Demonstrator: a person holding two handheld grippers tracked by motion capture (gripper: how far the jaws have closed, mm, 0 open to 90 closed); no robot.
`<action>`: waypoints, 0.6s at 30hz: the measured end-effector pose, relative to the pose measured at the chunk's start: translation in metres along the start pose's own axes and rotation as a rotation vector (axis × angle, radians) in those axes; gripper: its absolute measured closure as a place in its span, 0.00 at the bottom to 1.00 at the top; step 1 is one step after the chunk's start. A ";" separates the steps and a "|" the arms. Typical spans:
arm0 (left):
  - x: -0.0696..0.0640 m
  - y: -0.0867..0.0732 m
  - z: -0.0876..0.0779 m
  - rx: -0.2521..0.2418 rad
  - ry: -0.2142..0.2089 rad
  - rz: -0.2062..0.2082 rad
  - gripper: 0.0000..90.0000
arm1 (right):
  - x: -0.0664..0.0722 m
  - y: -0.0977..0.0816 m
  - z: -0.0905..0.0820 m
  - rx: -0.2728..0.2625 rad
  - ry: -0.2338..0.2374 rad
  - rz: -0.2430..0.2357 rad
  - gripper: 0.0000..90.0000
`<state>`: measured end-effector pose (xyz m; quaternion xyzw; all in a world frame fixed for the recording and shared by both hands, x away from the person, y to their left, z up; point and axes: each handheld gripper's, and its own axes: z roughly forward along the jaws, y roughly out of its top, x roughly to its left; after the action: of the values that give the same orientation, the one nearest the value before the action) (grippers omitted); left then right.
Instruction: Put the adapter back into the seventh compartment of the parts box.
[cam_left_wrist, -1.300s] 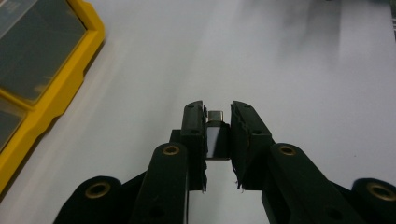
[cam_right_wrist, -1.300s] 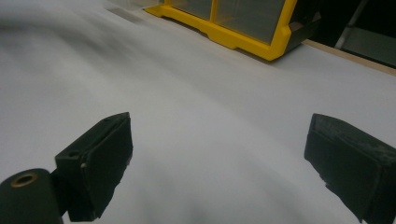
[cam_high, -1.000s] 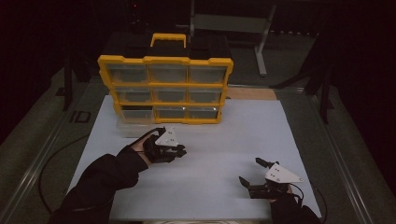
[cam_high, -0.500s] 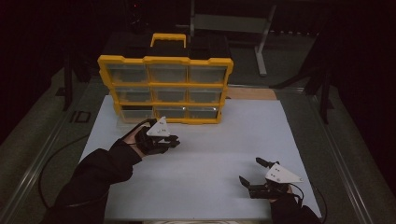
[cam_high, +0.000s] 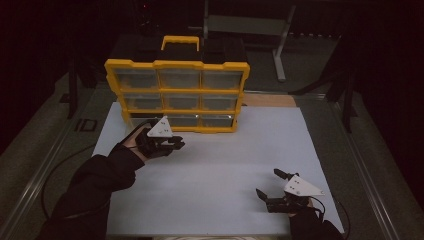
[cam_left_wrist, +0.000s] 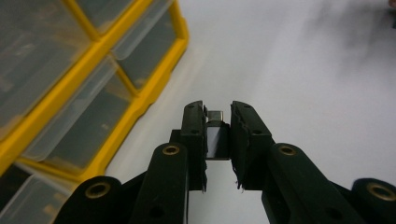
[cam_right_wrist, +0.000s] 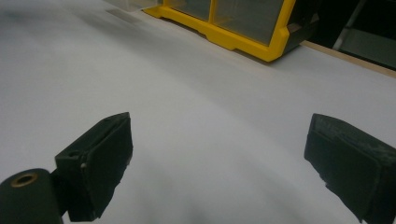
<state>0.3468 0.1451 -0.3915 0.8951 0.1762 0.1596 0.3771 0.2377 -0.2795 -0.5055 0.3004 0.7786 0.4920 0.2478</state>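
- Nearest, at the front right of the white table surface (cam_high: 220, 175), the right gripper (cam_high: 272, 186) is held low with its jaws spread wide; nothing is seen between its black pads (cam_right_wrist: 102, 163).
- Farther in and to the left, the left gripper (cam_high: 177, 143) is carried above the white surface, just in front of the cabinet's bottom row.
- Its jaws are closed down to a narrow gap, and a small silvery rectangular metal piece (cam_left_wrist: 215, 133) is pinched between them, its tip showing just past the pads.
- Behind it stands the yellow plastic drawer cabinet with clear drawers and a handle on top (cam_high: 177, 92), three rows of three.
- A clear drawer (cam_high: 131, 118) at the bottom left appears to be drawn out a little toward the person, though its contents cannot be made out.
- By judgement, the pick-up is done: the piece is off the table and gripped.
- What is left appears to be bringing it over a drawer, releasing it there, and pushing the drawer shut; which drawer is meant cannot be told.
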 end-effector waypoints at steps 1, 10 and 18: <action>0.002 0.000 -0.002 -0.004 0.008 -0.004 0.85 | 0.000 0.000 0.000 -0.001 0.000 0.001 0.09; 0.015 -0.004 -0.013 -0.011 0.042 -0.038 0.85 | 0.000 0.000 0.001 0.000 0.002 0.005 0.09; 0.029 -0.009 -0.023 -0.020 0.085 -0.074 0.85 | 0.000 0.000 0.001 -0.002 0.002 0.004 0.09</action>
<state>0.3608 0.1778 -0.3784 0.8765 0.2234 0.1854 0.3840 0.2379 -0.2789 -0.5060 0.3012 0.7777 0.4937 0.2463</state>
